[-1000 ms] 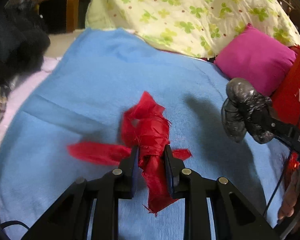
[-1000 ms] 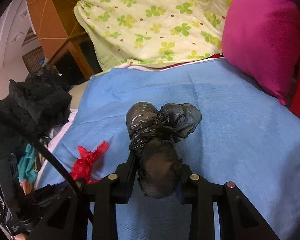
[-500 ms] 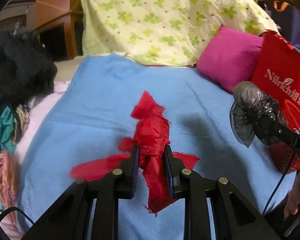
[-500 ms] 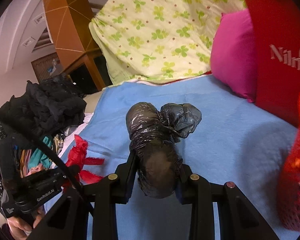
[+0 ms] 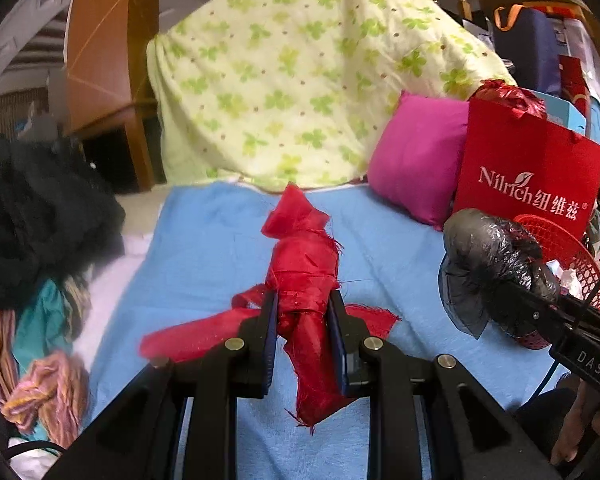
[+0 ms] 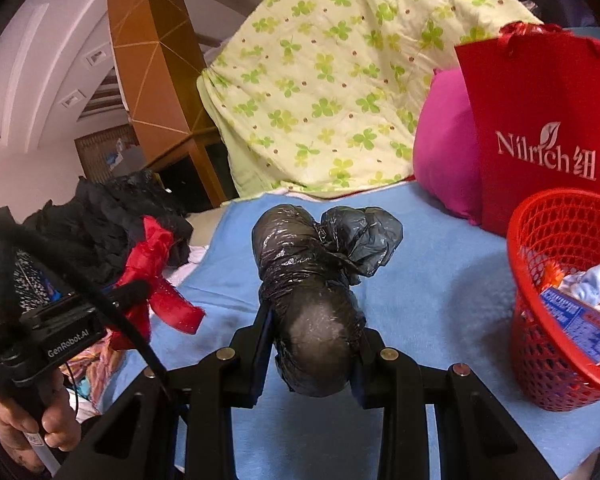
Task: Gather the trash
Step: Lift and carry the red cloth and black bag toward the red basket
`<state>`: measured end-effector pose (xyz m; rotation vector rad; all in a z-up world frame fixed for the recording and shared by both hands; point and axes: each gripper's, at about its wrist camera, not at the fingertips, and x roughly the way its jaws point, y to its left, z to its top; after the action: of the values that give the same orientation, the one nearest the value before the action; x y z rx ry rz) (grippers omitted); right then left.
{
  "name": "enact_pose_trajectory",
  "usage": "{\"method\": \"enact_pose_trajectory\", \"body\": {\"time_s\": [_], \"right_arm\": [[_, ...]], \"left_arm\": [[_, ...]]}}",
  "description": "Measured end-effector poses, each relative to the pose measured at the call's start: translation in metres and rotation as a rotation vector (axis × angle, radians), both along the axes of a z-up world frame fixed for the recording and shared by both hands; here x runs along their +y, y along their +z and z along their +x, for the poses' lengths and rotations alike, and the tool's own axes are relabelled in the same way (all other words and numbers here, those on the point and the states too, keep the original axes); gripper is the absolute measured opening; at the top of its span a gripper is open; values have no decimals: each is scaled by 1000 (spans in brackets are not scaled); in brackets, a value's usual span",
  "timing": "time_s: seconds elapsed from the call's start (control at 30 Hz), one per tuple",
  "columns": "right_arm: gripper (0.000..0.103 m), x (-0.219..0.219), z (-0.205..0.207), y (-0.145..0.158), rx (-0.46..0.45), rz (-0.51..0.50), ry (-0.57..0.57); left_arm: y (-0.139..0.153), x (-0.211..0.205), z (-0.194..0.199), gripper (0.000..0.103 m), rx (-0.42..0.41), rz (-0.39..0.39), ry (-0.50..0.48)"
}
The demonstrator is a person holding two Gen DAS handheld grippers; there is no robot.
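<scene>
My left gripper is shut on a knotted red plastic bundle, held above the blue blanket. My right gripper is shut on a tied black plastic bag, also lifted off the blanket. A red mesh basket with wrappers inside stands at the right, close to the black bag. In the left wrist view the black bag hangs in front of the basket. In the right wrist view the red bundle shows at the left, behind a cable.
A red paper bag stands behind the basket, beside a pink pillow. A clover-print quilt is piled at the back. Dark clothes and colourful fabric lie at the blanket's left edge. A hand holds the left gripper.
Both grippers rose off the blanket and drew towards the right with their bundles still held. The red paper bag and the mesh basket came into view.
</scene>
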<state>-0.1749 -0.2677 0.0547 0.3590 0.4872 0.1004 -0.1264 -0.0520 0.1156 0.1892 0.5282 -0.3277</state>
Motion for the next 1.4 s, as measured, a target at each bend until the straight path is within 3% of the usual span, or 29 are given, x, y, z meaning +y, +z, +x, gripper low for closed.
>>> {"method": "enact_pose_trajectory", "body": {"time_s": [0.47, 1.4], "right_arm": [[35, -12, -37, 29, -68, 10, -38], [35, -34, -61, 38, -86, 27, -99]], "left_arm": [[21, -23, -28, 25, -62, 37, -39], [18, -65, -32, 25, -44, 82, -114]]}}
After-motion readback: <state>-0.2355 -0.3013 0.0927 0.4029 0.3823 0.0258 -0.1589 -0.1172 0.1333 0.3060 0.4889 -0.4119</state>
